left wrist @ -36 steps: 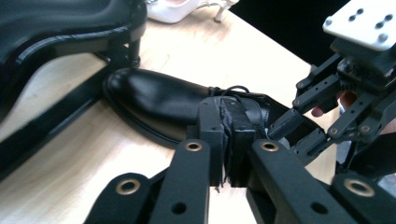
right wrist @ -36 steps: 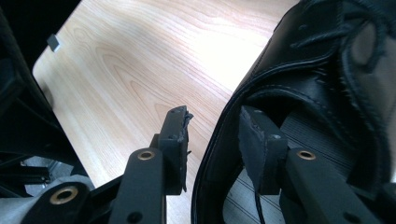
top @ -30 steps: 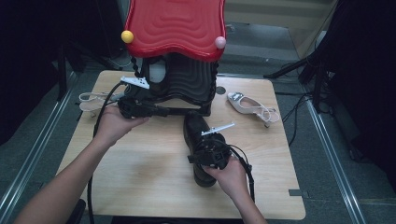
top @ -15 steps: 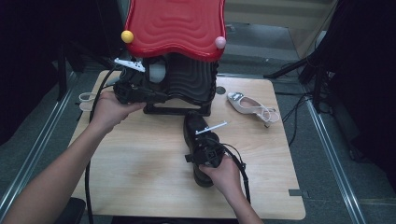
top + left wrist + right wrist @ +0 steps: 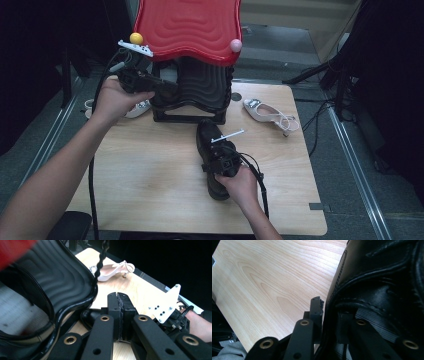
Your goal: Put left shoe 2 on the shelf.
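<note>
Closure on the black shoe (image 5: 212, 150) is the change: the right hand-held gripper (image 5: 216, 152) has just clenched its jaws on the shoe's collar, lower centre of the counter (image 5: 150, 170). The left hand-held gripper (image 5: 117, 312), clenched empty, has lifted toward the red-topped stand (image 5: 187, 30) at upper left, so a lift looks next.

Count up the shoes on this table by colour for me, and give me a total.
Black: 1, the black shoe, with the right gripper closed on its side; its jaws have just been closing.
White or pale: 2, the strappy heeled shoe to the right of the black and red rack, and a pale shoe to its left, partly hidden behind the left hand.
Total: 3 shoes.
</note>
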Demonstrator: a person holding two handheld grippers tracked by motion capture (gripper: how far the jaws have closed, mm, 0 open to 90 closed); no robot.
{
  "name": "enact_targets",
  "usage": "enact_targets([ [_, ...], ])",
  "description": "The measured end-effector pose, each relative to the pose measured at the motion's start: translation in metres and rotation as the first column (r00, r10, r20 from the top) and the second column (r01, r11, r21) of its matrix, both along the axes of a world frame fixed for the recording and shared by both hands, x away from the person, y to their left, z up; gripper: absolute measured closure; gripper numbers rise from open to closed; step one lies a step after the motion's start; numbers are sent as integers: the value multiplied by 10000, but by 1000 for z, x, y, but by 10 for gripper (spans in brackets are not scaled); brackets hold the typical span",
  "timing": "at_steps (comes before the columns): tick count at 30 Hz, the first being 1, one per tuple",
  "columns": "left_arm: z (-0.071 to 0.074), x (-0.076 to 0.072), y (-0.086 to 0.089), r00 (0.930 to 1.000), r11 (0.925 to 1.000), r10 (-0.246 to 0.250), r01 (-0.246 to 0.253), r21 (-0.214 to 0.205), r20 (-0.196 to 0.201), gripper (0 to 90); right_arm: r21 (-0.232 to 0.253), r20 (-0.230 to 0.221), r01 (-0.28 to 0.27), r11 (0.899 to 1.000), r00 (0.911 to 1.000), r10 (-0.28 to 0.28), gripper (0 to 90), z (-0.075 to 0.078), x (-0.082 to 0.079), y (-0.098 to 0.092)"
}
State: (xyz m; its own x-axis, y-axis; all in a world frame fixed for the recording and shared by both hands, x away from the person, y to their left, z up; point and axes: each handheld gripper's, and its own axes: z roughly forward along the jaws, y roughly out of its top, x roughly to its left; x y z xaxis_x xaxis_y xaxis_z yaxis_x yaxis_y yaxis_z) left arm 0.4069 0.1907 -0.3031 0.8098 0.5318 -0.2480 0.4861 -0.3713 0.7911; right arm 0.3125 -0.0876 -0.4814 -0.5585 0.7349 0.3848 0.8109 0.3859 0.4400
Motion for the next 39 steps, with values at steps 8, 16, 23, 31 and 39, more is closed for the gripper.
enact_targets([
  [8,16,12,-2,9996,9996,238,-241,159,157,900,273,-117,46,9996,9999,-42,861,7,3,-12],
  [16,37,22,-3,9986,9989,401,-408,213,338,900,542,-130,-82,9985,9999,89,870,16,5,-32],
  [23,55,33,0,9966,9973,657,-673,300,503,900,876,-166,171,9960,9997,-158,872,26,8,-47],
  [31,71,47,5,9906,9917,1203,-1228,368,646,900,1287,-234,124,9916,9997,-95,873,39,12,-59],
  [39,68,57,7,9859,9857,1545,-1582,575,643,900,1529,-69,-106,9882,9999,117,873,53,8,-60],
])
